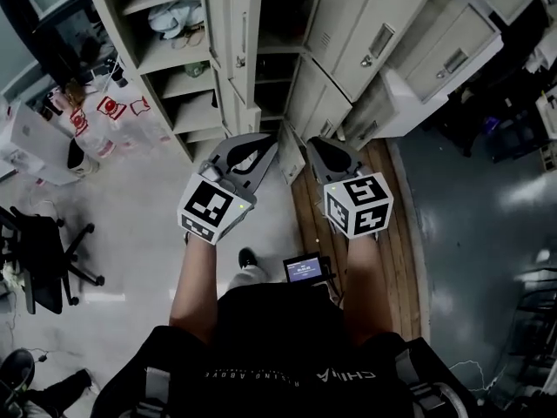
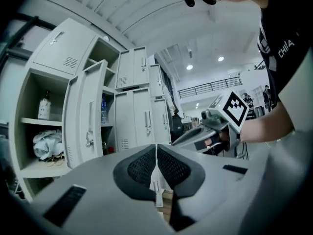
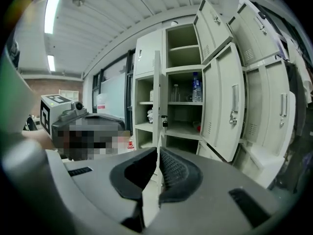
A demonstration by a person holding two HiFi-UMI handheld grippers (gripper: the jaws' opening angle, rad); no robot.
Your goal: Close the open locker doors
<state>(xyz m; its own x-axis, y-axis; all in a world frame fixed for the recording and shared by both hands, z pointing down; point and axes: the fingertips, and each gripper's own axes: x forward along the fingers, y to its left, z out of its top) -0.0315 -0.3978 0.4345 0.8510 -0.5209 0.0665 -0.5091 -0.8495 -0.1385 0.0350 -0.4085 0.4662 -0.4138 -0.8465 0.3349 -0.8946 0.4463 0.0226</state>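
The left gripper (image 2: 156,169) and the right gripper (image 3: 157,173) each have their jaws pressed together, holding nothing. They sit side by side in front of the lockers (image 1: 348,33), where several doors (image 3: 227,109) hang open. Only the head view shows a black office chair (image 1: 39,259). The person's shirt (image 2: 286,48) reads "CHIA".

A ceiling strip light (image 3: 50,13) and round lamps (image 2: 190,67) give bright, even indoor light. Both gripper views bow hard at the edges, corners black, so the lockers (image 3: 234,131) curve. The head view is dimmer, with pale glare on the dark floor (image 1: 487,233) at right.
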